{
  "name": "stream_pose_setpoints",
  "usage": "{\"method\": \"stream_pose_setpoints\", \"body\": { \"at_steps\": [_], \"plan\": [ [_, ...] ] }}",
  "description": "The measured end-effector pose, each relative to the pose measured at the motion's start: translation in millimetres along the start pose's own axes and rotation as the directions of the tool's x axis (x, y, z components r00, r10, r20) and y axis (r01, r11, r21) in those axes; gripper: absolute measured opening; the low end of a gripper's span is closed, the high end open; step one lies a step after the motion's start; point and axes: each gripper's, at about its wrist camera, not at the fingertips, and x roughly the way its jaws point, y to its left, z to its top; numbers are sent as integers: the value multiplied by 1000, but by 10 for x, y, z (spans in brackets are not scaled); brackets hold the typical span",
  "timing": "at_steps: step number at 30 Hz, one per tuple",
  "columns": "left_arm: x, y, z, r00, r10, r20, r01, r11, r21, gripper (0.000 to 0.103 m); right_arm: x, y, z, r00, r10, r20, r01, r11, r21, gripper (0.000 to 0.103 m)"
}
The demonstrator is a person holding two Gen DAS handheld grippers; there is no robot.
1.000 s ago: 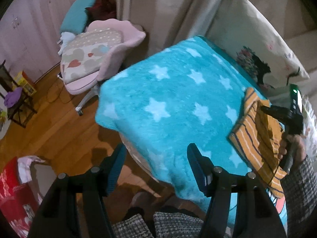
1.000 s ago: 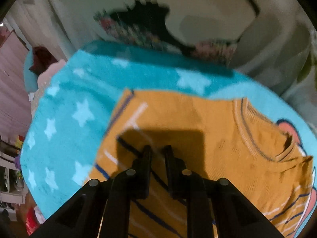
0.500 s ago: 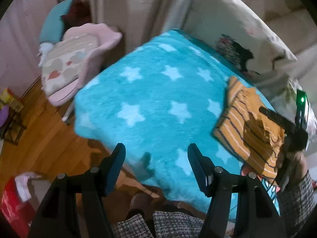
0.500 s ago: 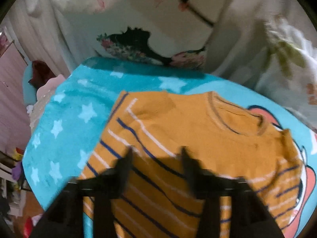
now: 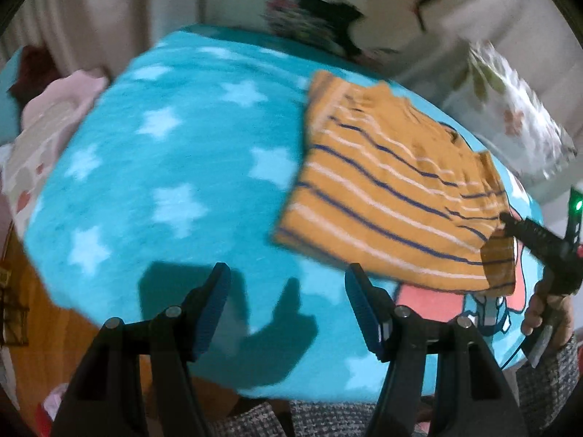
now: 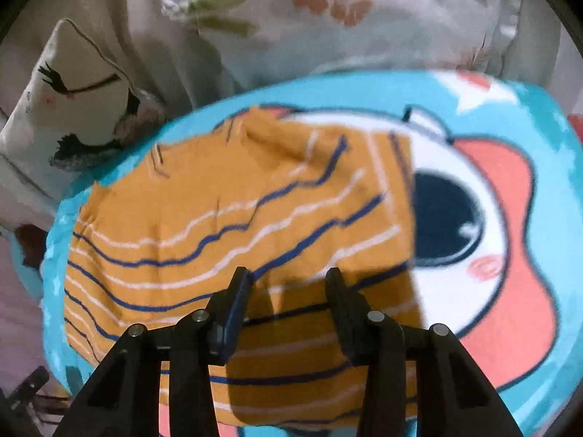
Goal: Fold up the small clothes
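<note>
A small orange top with blue and white stripes (image 5: 393, 196) lies flat on a turquoise star blanket (image 5: 164, 167). It also shows in the right wrist view (image 6: 237, 225), slightly wrinkled, over the blanket's cartoon print (image 6: 473, 240). My left gripper (image 5: 288, 284) is open and empty, above the blanket's near edge, left of the top. My right gripper (image 6: 288, 287) is open and empty, just above the top's near part; it also shows in the left wrist view (image 5: 510, 220) at the top's right corner.
Printed white pillows (image 6: 73, 109) and a floral cushion (image 6: 328, 14) stand behind the blanket. A pink chair (image 5: 43, 123) is at the left, with wooden floor (image 5: 43, 313) beyond the blanket's edge.
My right gripper has opened and let go of the top, which now lies flat. My left gripper has swung right, toward the top.
</note>
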Motion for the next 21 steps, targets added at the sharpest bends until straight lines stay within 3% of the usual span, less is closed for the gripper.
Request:
{"method": "stream_pose_setpoints", "body": {
  "at_steps": [4,8,14,15,17,21],
  "plan": [
    [290,-276,145,1000,1,-14,0,999,49,64,-63,205,242,999,25,34,-21,995,-98,46],
    [636,-428,345,999,33,-42,-31,999,44,64,263,390,603,1000,30,10,-28,983,-179,46],
    [903,-326,489,993,71,-92,-76,995,-58,64,828,-30,1039,997,-69,-43,64,993,-97,44],
    [875,-343,501,993,78,-94,-84,995,-61,64,819,-109,1067,996,-86,-39,82,993,-82,45],
    [776,-420,508,991,109,-74,-113,992,-52,64,676,-255,1095,999,-39,-37,38,998,-43,45],
    [652,-668,502,988,152,-14,-152,988,4,64,220,-209,898,998,56,-25,-58,992,-113,45]
  ]
}}
